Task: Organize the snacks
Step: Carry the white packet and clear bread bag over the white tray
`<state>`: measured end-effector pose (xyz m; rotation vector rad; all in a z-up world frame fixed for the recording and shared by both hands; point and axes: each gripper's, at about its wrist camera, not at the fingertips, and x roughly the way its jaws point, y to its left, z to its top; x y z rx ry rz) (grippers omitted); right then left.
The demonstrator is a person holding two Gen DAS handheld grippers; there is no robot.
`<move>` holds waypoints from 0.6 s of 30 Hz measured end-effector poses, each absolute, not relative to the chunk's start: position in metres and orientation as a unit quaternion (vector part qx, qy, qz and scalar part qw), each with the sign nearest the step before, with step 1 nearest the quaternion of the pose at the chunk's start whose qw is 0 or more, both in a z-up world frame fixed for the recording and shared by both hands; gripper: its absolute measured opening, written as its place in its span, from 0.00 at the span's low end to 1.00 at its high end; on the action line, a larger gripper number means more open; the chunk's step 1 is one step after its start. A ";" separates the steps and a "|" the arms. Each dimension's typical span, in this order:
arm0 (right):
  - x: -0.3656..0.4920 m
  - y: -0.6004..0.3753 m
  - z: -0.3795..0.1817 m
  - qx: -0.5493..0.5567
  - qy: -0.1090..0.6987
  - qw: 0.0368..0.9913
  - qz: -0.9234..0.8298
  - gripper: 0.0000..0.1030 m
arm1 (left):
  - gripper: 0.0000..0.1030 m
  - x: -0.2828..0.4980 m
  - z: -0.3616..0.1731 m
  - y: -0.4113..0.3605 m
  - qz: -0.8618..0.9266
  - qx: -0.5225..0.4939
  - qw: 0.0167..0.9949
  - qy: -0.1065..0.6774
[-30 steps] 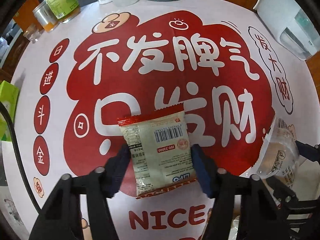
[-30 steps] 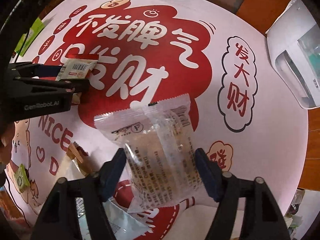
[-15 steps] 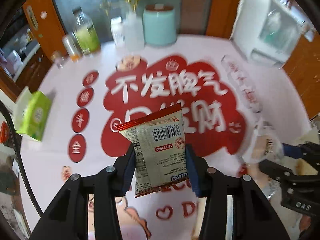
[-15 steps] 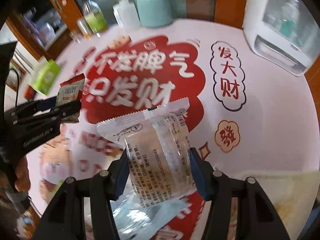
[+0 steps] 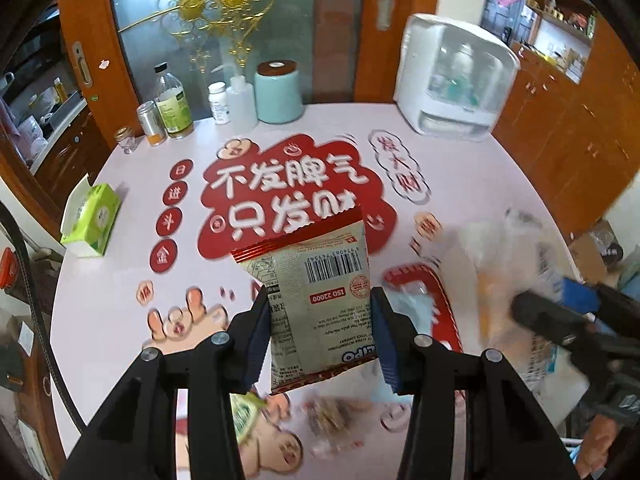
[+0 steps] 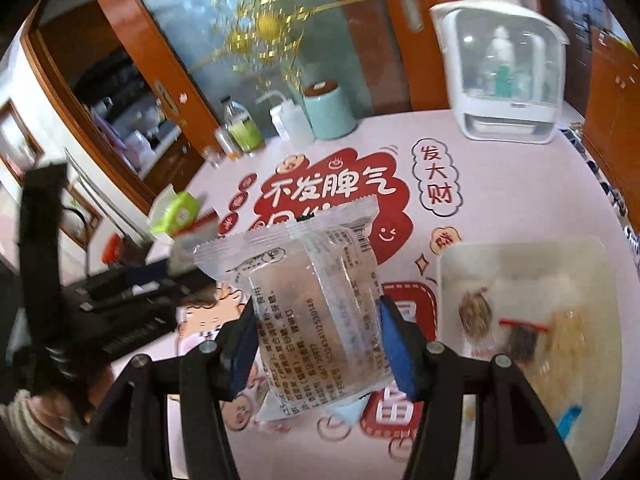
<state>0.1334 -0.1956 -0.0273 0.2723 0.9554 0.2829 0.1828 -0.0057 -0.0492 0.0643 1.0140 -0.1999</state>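
My left gripper point(image 5: 320, 320) is shut on a cream snack packet point(image 5: 316, 276) with a red top edge and a barcode, held well above the table point(image 5: 480, 184). My right gripper point(image 6: 316, 340) is shut on a clear-wrapped pastry packet point(image 6: 304, 280), also lifted high. In the right wrist view the left gripper point(image 6: 132, 292) shows blurred at the left. A white tray point(image 6: 520, 256) with several snacks sits at the lower right. Loose snacks lie on the table below: a green packet point(image 5: 244, 412), a brown one point(image 5: 332, 416) and a pale blue one point(image 5: 412, 304).
A green tissue box point(image 5: 92, 216) stands at the table's left edge. Bottles and jars point(image 5: 172, 108), a teal canister point(image 5: 278, 92) and a white appliance point(image 5: 452, 80) line the back. A person's knitted sleeve point(image 6: 36, 428) shows at the lower left.
Both grippers have risen well above the table with their packets. Their jaws have narrowed onto the packets. The views now take in the whole table and the doors behind.
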 end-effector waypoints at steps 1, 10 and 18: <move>0.123 -0.202 -0.023 0.136 0.452 0.872 0.134 0.55 | 0.44 0.175 -0.049 -0.011 -0.098 0.031 0.867 0.487; 0.058 -0.257 -0.003 0.136 0.425 0.892 0.074 0.56 | 0.44 0.125 -0.035 -0.079 -0.139 0.050 0.866 0.478; 0.022 -0.309 0.002 0.159 0.414 0.896 0.016 0.56 | 0.44 0.100 -0.018 -0.148 -0.186 0.082 0.869 0.452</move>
